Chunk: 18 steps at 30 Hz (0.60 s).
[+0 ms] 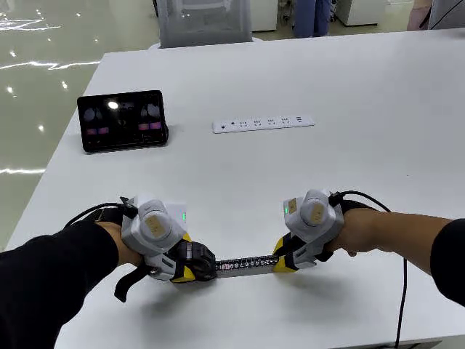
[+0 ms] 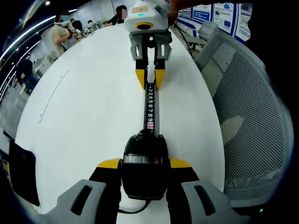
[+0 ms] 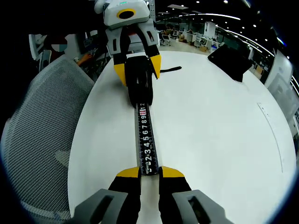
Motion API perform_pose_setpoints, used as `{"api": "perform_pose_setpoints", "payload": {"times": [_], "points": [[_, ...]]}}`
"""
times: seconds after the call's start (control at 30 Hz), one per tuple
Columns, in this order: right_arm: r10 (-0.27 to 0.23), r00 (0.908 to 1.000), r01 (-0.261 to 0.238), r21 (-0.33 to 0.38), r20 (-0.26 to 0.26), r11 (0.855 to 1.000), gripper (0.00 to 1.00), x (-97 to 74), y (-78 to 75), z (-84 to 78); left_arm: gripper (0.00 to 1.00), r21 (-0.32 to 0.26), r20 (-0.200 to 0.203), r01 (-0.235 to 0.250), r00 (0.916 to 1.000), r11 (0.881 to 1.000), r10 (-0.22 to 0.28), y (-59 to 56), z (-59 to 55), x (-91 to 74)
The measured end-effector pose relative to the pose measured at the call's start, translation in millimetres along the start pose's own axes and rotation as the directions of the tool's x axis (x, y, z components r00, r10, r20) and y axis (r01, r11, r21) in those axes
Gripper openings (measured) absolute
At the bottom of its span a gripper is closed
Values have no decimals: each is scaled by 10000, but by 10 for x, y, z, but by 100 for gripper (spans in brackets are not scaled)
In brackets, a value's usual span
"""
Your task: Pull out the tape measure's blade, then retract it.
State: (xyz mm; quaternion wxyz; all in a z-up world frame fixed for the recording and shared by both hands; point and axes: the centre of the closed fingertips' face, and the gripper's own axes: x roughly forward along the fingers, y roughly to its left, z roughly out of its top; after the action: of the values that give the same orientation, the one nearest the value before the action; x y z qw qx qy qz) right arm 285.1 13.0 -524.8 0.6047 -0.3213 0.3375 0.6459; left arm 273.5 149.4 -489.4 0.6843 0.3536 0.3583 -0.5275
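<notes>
1. The tape measure case (image 1: 199, 260) is clamped between the left gripper's (image 2: 145, 164) jaws, at the bench's (image 1: 305, 80) near edge.
2. The blade (image 3: 145, 140) is drawn out a short way along that edge. Its tip is pinched by the right gripper (image 3: 149, 173), jaws nearly closed.
3. Blade numerals are read in both gripper views and are blurred in the head view.
4. A tablet (image 1: 122, 120) near the left edge and a power strip (image 1: 263, 123) are recorded in the head view.

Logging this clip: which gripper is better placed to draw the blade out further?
Right, probably. The right gripper is shut on the blade tip, so it can move away, while the left gripper clamps the tape measure case as the anchor.
</notes>
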Motion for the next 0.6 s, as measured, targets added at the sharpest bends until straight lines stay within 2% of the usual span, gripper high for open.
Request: {"api": "perform_pose_setpoints", "payload": {"times": [0.6], "points": [[14,9999,-13,57,-144,10000,10,-101,-4,-98,31,40,-21,-1,10000,10000,1,1,1,3]]}}
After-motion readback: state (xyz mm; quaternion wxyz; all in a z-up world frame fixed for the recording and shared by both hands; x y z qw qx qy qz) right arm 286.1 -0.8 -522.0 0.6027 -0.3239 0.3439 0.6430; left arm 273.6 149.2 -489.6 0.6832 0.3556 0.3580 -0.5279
